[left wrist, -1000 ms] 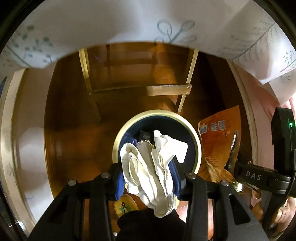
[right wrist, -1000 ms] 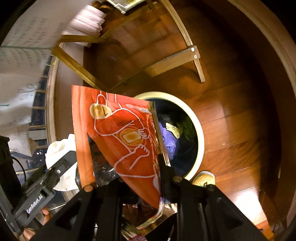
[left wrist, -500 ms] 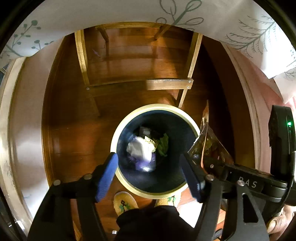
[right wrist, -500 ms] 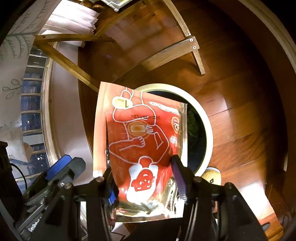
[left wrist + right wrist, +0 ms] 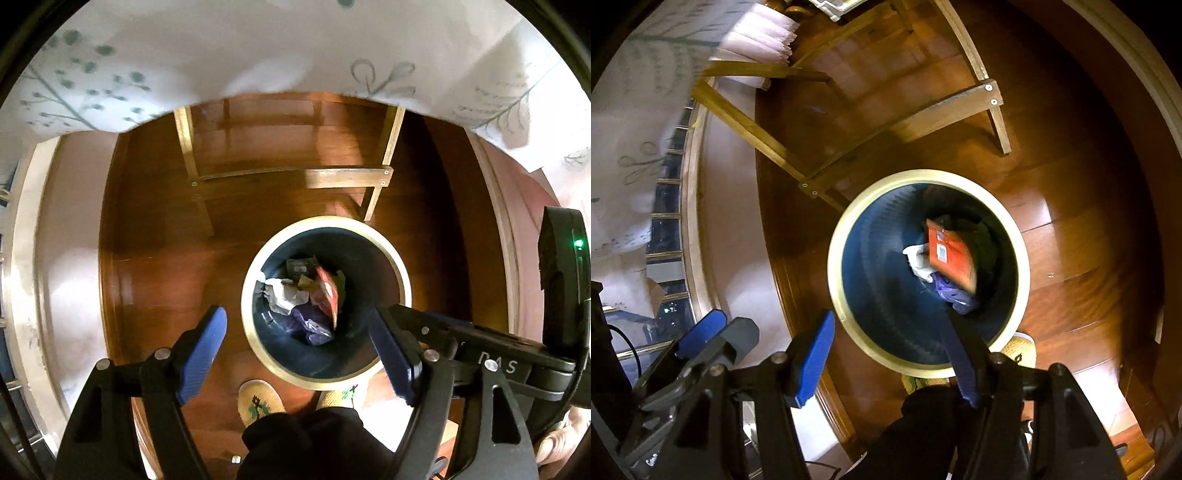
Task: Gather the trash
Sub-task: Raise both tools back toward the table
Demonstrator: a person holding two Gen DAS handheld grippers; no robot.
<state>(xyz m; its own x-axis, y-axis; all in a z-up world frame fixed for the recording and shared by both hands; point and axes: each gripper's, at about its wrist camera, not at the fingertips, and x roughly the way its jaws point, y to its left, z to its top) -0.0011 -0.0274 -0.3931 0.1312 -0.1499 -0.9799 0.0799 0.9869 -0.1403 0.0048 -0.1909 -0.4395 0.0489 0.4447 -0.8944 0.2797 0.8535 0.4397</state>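
A round dark-blue trash bin with a pale gold rim [image 5: 251, 280] [image 5: 834, 258] stands on the wooden floor below both grippers. Inside lie white crumpled paper [image 5: 282, 295] [image 5: 918, 264], a purple wrapper [image 5: 310, 325] [image 5: 955, 293] and the orange-red snack bag [image 5: 327, 291] [image 5: 949, 256]. My left gripper [image 5: 301, 354] is open and empty above the bin's near rim. My right gripper [image 5: 890, 354] is open and empty above the bin. The right gripper also shows at the right of the left wrist view [image 5: 517, 354], and the left gripper at the lower left of the right wrist view [image 5: 701, 343].
A wooden table frame [image 5: 347, 177] [image 5: 945, 107] stands just beyond the bin, under a white leaf-print tablecloth [image 5: 258, 48]. My yellow slippers [image 5: 258, 402] are at the bin's near side. A pale wall and skirting [image 5: 62, 258] run along the left.
My left gripper opened and dropped the white paper into the bin. My right gripper then opened and the orange-red bag fell into the bin.
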